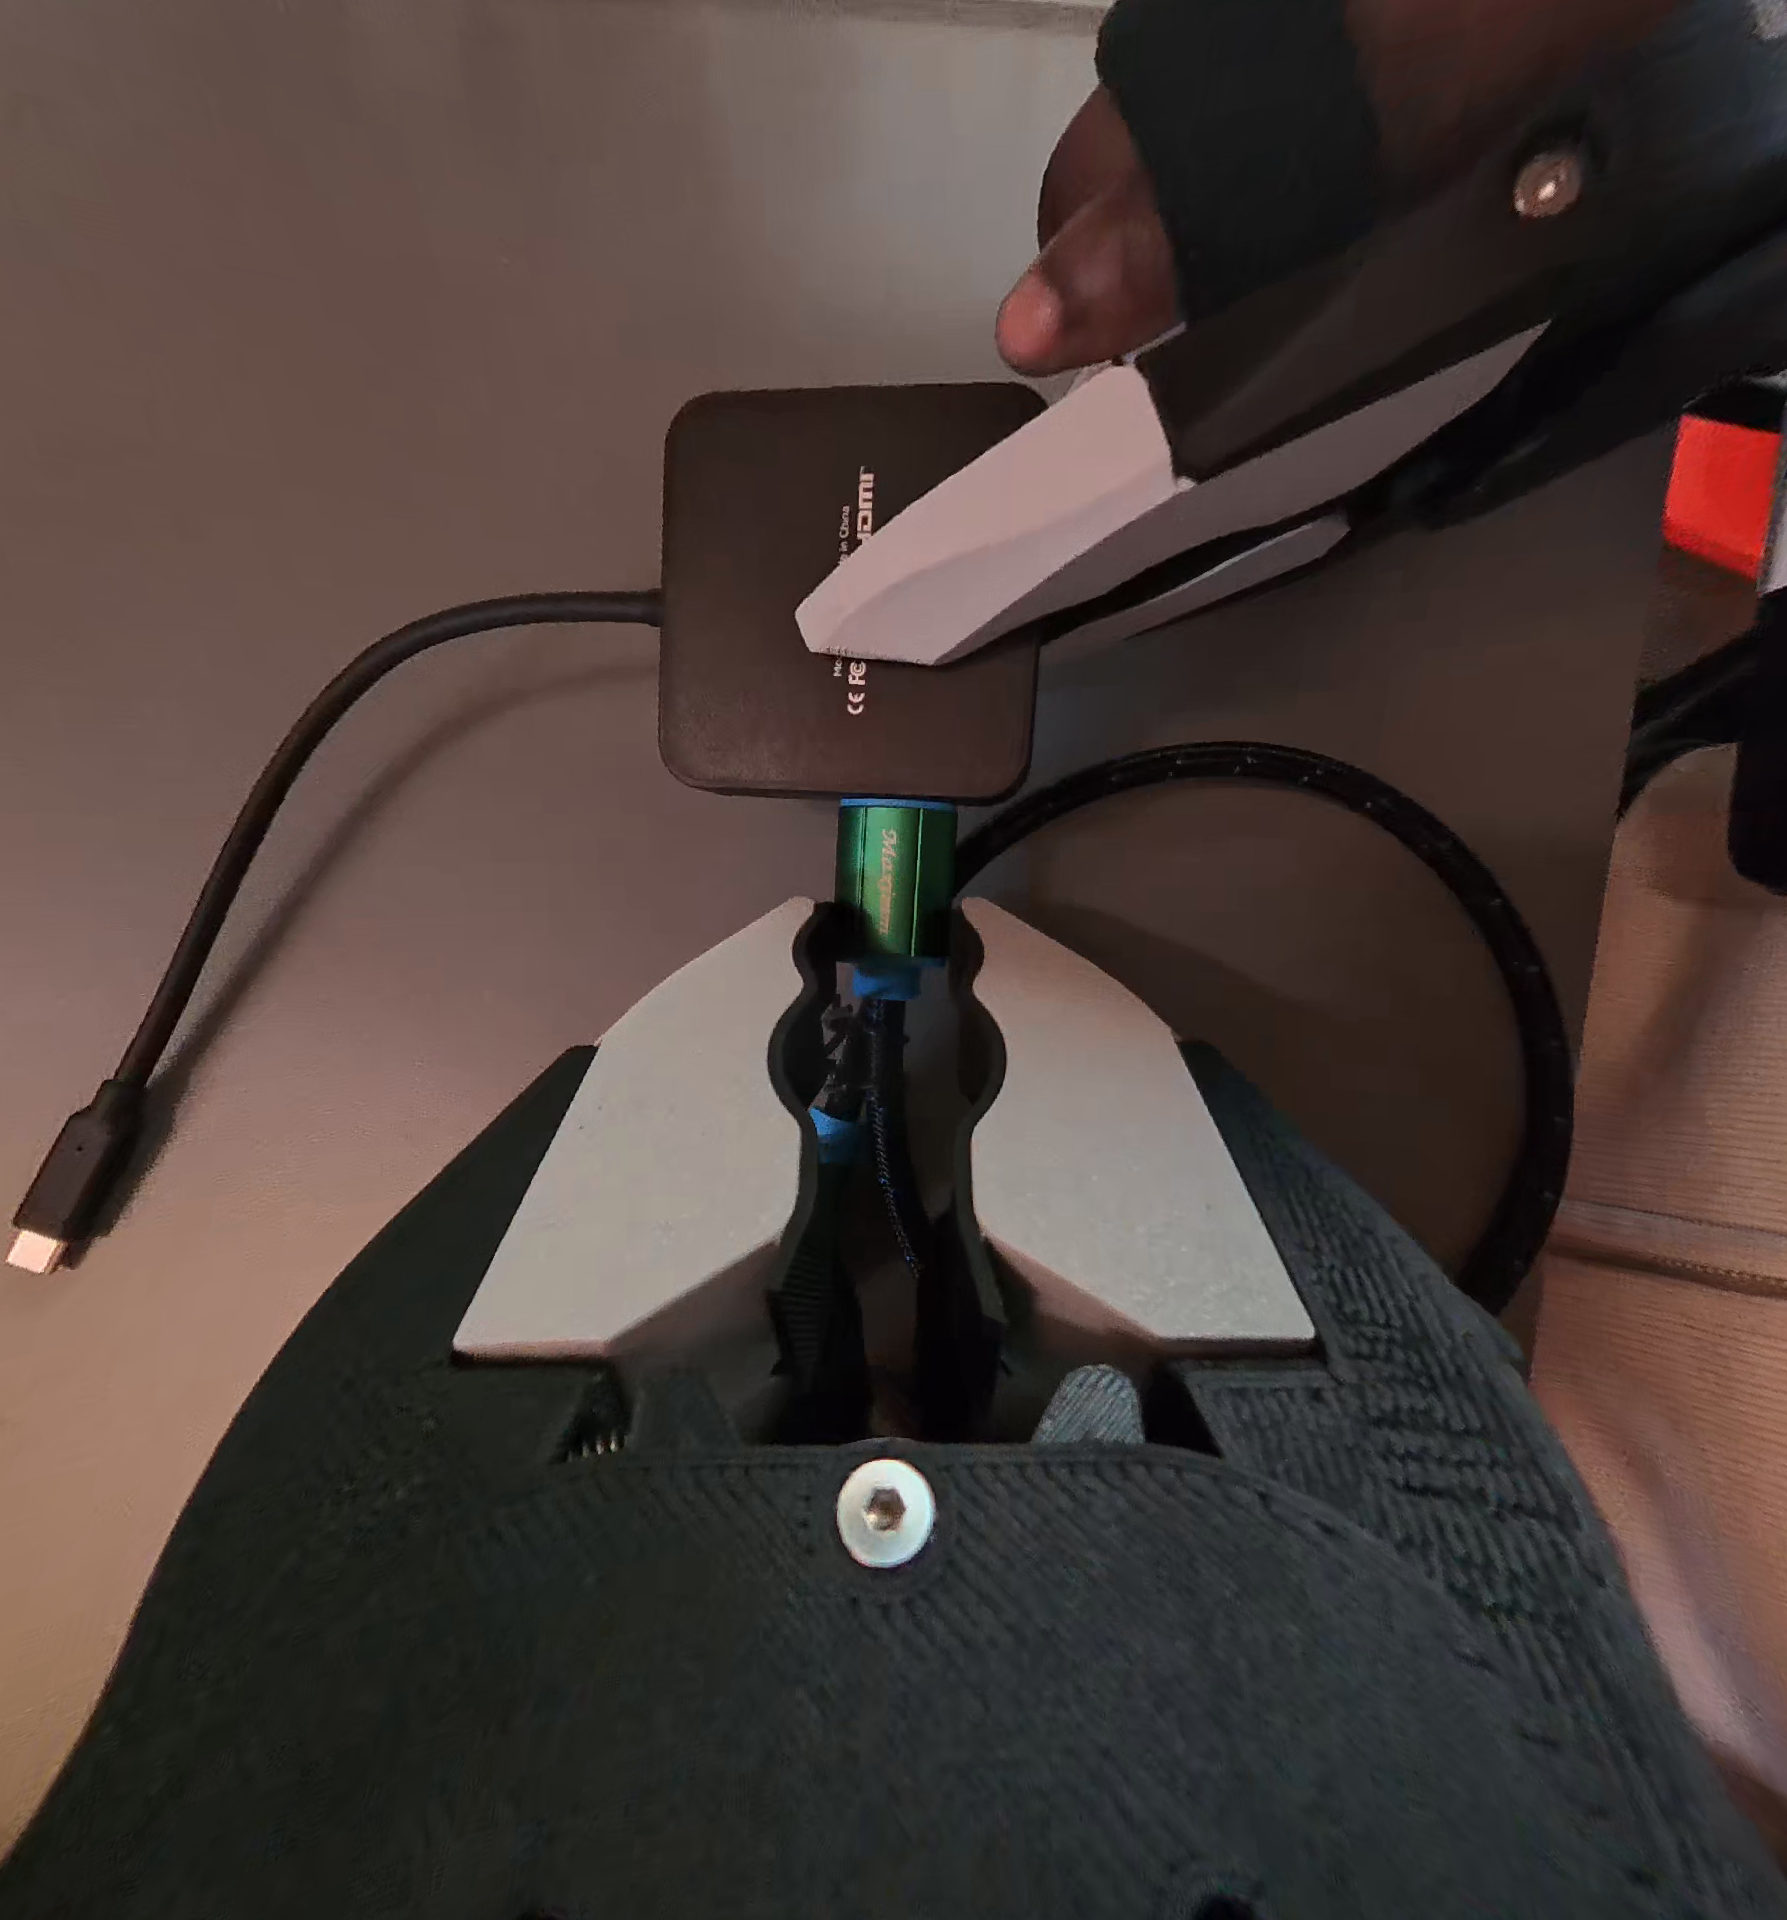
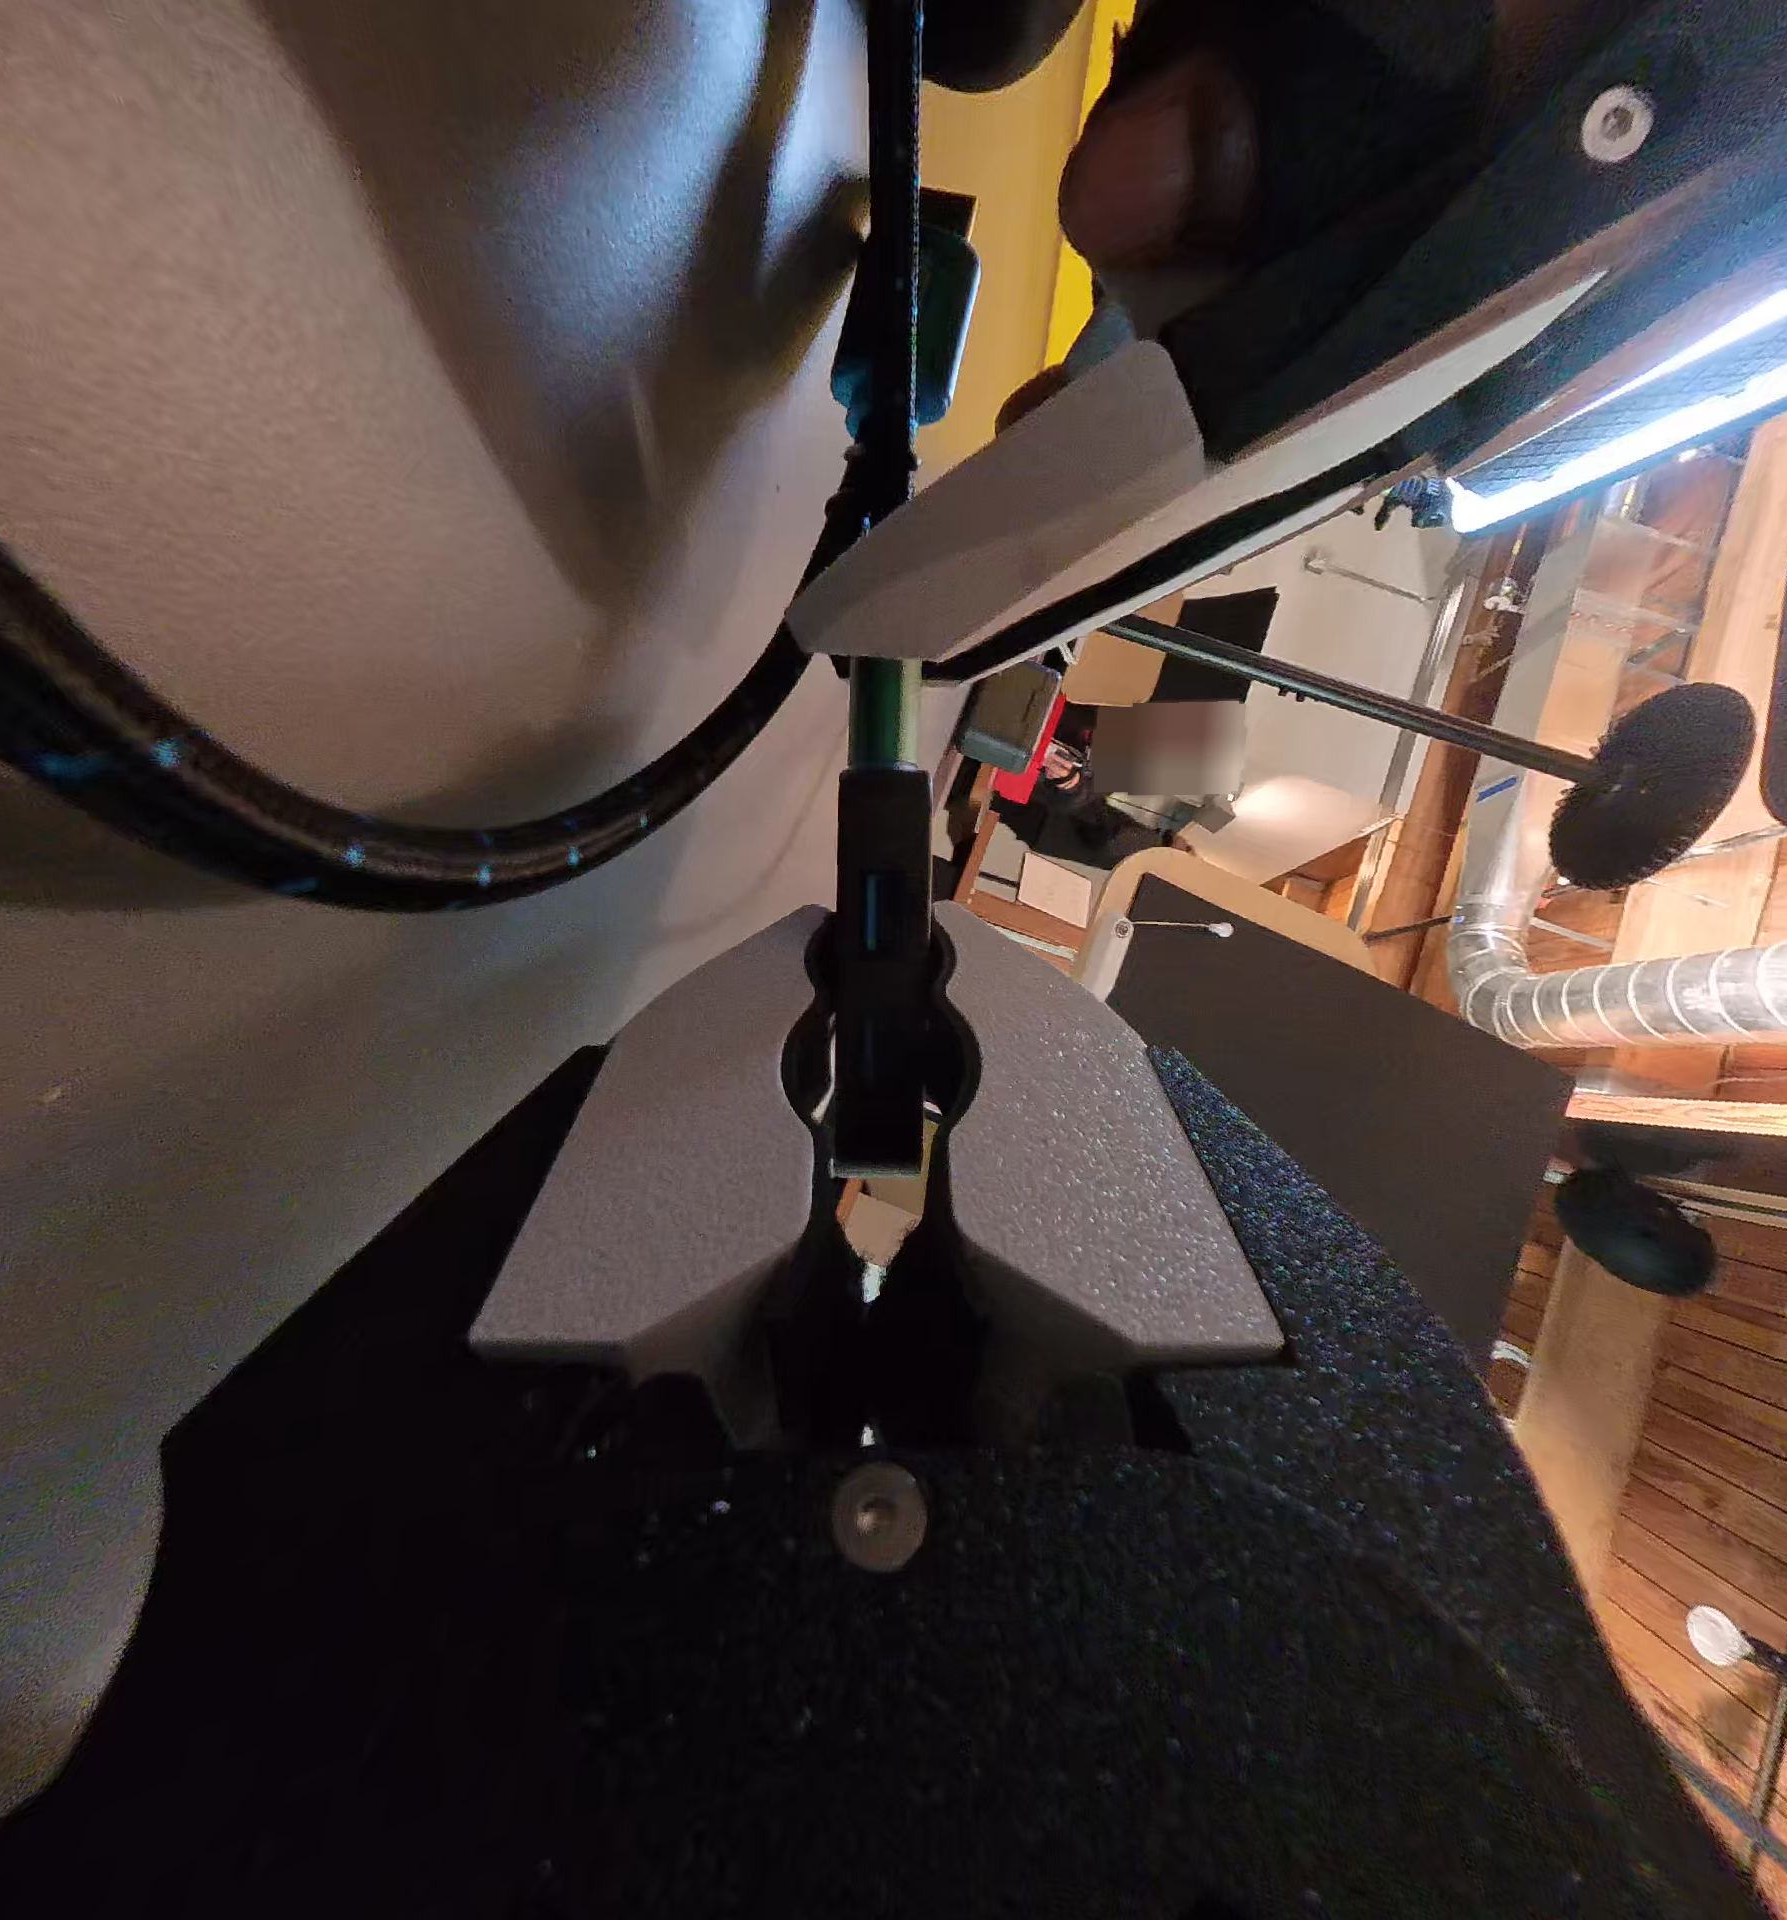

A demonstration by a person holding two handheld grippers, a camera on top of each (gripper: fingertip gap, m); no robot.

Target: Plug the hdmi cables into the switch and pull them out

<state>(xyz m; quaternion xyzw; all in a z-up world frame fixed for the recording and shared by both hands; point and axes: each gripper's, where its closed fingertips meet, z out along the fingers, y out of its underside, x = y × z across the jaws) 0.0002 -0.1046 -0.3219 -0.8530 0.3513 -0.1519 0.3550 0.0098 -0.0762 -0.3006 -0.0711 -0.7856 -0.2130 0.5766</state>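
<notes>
The black square switch (image 1: 764,623) is held by its right side in my right gripper (image 1: 847,634), which reaches in from the upper right. A green hdmi plug (image 1: 889,883) sits in the switch's near edge. My left gripper (image 1: 884,925) is shut on the rear of that plug. Its braided black cable (image 1: 1512,1018) loops off to the right. In the right wrist view the switch (image 2: 878,997) shows edge-on between my right gripper's shut fingers (image 2: 1055,1101). The green plug (image 2: 884,717) enters its far end, with the left gripper (image 2: 868,634) on it.
The switch's own black lead (image 1: 245,831) curves left over the grey table (image 1: 297,364) and ends in a loose USB-C plug (image 1: 47,1236). An orange object (image 1: 1715,488) and beige fabric (image 1: 1699,1351) lie at the right. A silver duct (image 2: 1647,987) shows in the room behind.
</notes>
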